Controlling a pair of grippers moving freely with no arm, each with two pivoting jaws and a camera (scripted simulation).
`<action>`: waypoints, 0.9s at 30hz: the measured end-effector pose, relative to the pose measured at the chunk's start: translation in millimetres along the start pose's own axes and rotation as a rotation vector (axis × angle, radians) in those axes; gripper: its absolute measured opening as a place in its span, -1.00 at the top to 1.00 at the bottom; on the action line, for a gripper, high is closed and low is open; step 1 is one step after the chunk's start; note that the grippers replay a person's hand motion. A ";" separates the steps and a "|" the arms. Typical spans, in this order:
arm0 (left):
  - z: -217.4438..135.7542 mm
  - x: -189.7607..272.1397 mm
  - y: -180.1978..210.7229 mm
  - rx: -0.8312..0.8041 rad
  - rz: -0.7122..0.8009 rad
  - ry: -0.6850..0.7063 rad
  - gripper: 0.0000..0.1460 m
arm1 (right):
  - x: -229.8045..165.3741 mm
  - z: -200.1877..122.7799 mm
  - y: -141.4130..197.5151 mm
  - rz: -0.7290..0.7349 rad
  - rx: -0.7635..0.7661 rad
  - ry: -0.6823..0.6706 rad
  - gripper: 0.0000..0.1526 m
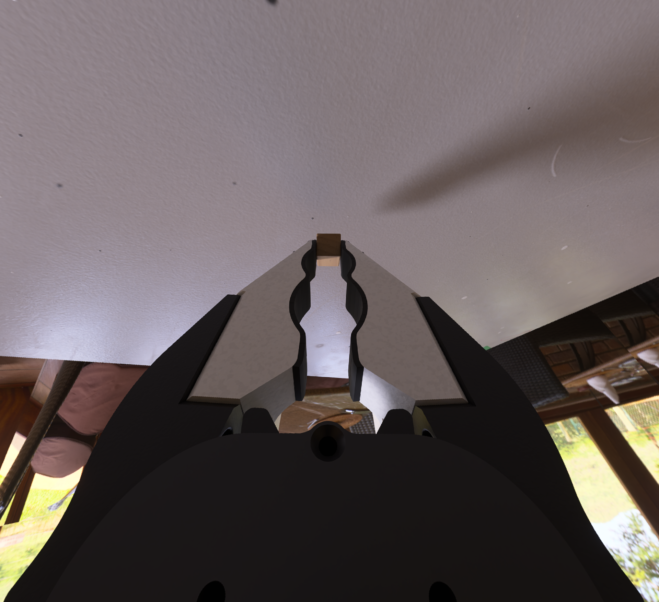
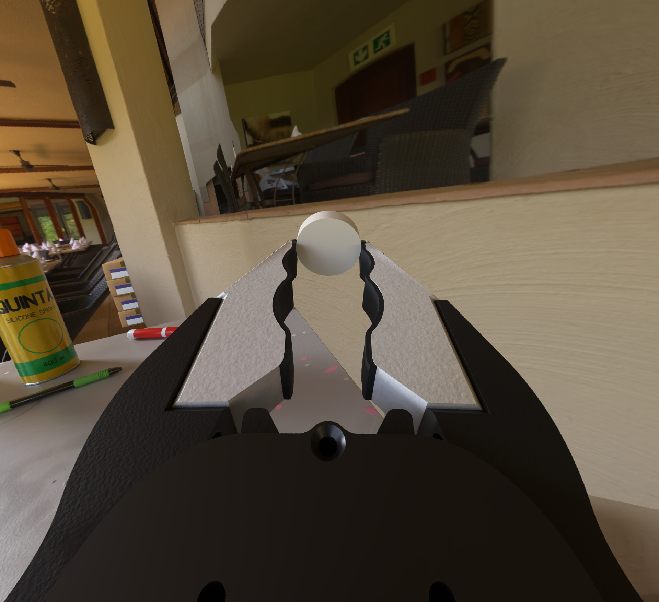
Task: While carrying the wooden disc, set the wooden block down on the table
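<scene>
In the left wrist view, my left gripper (image 1: 328,250) is shut on a small brown wooden block (image 1: 328,249), pinched between the fingertips. It points down at the pale grey table (image 1: 249,103), which fills most of the view; the block is at or just above the surface. In the right wrist view, my right gripper (image 2: 328,252) is shut on a pale round wooden disc (image 2: 328,246), held by its rim with the flat face toward the camera. It is held level above the table (image 2: 35,460).
A yellow spray can with an orange cap (image 2: 32,314) stands at the left of the right wrist view. A green pen (image 2: 60,387) lies in front of it and a red marker (image 2: 151,332) lies farther back. A long shadow (image 1: 499,164) crosses the table.
</scene>
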State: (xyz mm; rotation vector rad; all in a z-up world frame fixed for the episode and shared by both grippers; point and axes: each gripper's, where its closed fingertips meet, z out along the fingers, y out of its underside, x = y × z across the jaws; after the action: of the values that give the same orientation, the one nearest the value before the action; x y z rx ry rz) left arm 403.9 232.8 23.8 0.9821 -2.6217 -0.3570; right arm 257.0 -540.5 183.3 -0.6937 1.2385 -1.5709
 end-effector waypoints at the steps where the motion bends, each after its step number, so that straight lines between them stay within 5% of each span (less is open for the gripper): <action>1: -1.6 0.3 -0.5 0.010 -0.001 -0.005 0.83 | -0.2 0.0 -0.2 0.002 0.001 -0.001 0.55; 8: -39.5 -18.0 3.3 0.193 -0.094 -0.160 0.83 | -1.8 1.2 -0.1 0.006 0.000 -0.006 0.55; 14: -136.8 -2.3 -12.6 0.769 0.010 -0.304 0.83 | -7.7 3.0 -1.7 -0.005 0.006 -0.012 0.55; 19: -210.3 151.8 -40.4 1.266 0.459 0.144 0.83 | -28.7 6.8 -3.8 -0.039 0.001 -0.074 0.55; 24: -161.3 316.4 -80.1 1.122 0.824 0.485 0.83 | -53.8 10.1 8.2 -0.052 -0.037 -0.146 0.55; 27: -103.9 391.8 -112.9 0.931 0.885 0.716 0.83 | -71.3 10.5 15.7 -0.084 -0.051 -0.193 0.55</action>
State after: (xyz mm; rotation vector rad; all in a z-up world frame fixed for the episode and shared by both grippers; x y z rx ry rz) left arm 230.2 -124.8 161.6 -0.0186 -2.1531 1.2430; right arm 296.9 -478.5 181.2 -0.9187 1.1223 -1.5058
